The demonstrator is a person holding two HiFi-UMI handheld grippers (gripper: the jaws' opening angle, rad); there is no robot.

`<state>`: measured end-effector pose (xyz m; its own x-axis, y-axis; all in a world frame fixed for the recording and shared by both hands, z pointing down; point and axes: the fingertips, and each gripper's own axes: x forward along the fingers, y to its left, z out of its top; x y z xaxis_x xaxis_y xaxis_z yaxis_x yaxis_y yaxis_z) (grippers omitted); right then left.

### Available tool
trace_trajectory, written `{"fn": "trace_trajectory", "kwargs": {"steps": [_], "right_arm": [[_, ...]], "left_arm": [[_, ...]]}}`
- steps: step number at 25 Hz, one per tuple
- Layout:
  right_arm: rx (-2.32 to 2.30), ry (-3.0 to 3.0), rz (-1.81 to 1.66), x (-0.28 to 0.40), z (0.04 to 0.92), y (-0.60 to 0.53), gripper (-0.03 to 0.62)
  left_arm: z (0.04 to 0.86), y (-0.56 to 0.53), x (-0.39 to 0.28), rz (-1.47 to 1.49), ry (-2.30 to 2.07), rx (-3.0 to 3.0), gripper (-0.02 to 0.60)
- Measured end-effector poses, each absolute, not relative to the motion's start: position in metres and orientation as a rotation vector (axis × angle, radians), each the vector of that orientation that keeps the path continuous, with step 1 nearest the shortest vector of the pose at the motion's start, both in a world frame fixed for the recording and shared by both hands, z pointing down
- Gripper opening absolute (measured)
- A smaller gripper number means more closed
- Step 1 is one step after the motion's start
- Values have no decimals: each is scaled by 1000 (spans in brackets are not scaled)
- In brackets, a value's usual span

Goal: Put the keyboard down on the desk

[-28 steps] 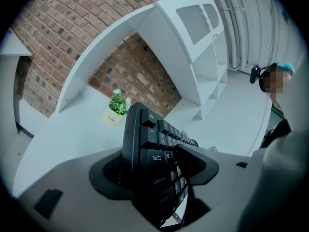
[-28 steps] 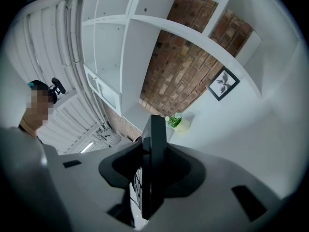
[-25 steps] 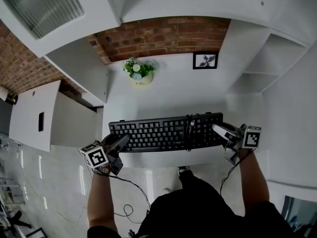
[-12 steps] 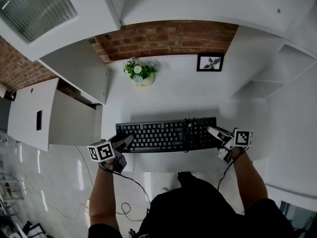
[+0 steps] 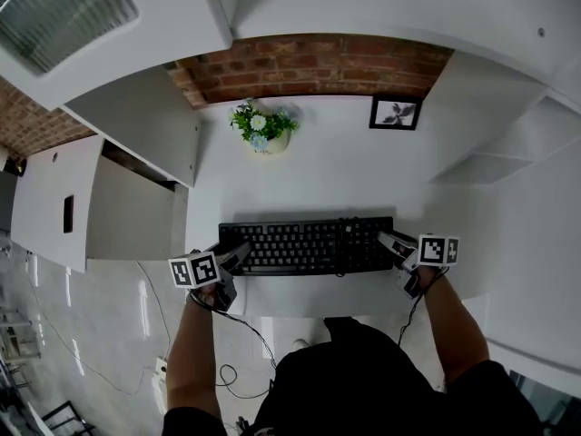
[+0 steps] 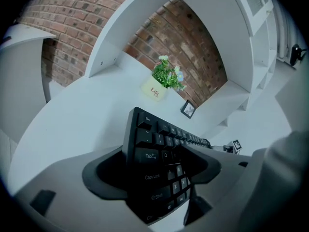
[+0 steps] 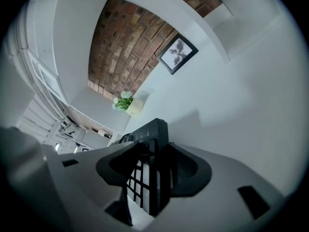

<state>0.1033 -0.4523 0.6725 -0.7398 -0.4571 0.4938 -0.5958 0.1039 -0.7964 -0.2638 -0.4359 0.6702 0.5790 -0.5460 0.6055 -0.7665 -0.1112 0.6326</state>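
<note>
The black keyboard (image 5: 309, 245) lies level on the white desk (image 5: 318, 180) near its front edge, a black cable (image 5: 345, 243) draped across it. My left gripper (image 5: 238, 254) is at its left end, jaws opening; in the left gripper view the Tab and Caps Lock end (image 6: 159, 139) sits between the jaws of the left gripper (image 6: 157, 167). My right gripper (image 5: 390, 248) straddles the right end, jaws opening too. In the right gripper view the keyboard's end (image 7: 149, 134) stands in the right gripper (image 7: 157, 168), with a gap beside one jaw.
A potted plant (image 5: 260, 130) and a small framed picture (image 5: 395, 113) stand at the back against the brick wall. A white cabinet (image 5: 91, 207) sits left of the desk, open shelves (image 5: 508, 143) on the right. A cable hangs down to the floor below the front edge.
The keyboard has come down and away from the camera onto the desk, and now sits level. Both grippers stayed at its ends and sank with it.
</note>
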Motion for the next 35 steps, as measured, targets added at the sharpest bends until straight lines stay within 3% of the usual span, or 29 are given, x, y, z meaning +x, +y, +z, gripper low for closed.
{"fn": "trace_trajectory", "kwargs": {"steps": [9, 19, 26, 32, 35], "right_arm": [[1134, -2183, 1649, 105, 682, -456, 199], [1249, -2078, 1354, 114, 693, -454, 204], [1305, -2060, 1135, 117, 689, -455, 210], [1357, -2092, 1010, 117, 667, -451, 184], [1413, -2116, 947, 119, 649, -450, 110]], "left_arm": [[683, -435, -267, 349, -1159, 1759, 356], [689, -432, -267, 453, -1268, 1733, 365], [678, -434, -277, 682, -1460, 1830, 364], [653, -433, -274, 662, -1516, 1908, 362], [641, -426, -270, 620, -1514, 1941, 360]]}}
